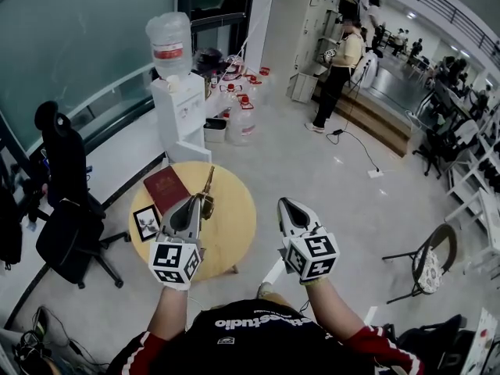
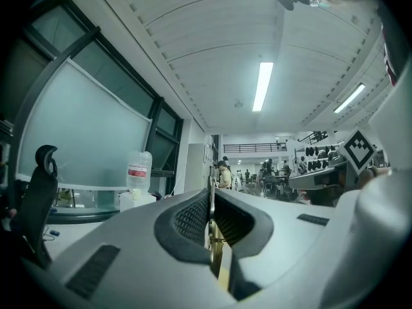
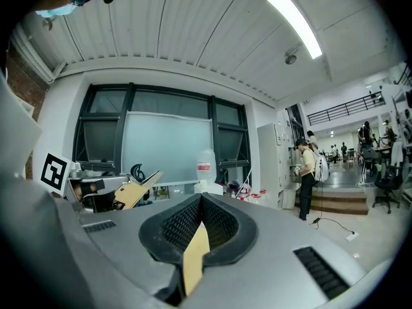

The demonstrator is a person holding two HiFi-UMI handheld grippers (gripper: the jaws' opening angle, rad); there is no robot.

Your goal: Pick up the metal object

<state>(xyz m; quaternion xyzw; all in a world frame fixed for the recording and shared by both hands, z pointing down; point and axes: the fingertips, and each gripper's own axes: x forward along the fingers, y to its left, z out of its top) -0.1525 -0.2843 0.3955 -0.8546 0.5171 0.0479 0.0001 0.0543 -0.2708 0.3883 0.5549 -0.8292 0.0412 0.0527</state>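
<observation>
While the left gripper grips the metal object above the round table, lift steadily and level without loosening, and hold the closed, empty right gripper clear at right.

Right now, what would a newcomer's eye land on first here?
The left gripper is shut on a thin golden metal object, held over a round wooden table. A red book lies on that table, and a white water dispenser stands beyond it by the big window.
</observation>
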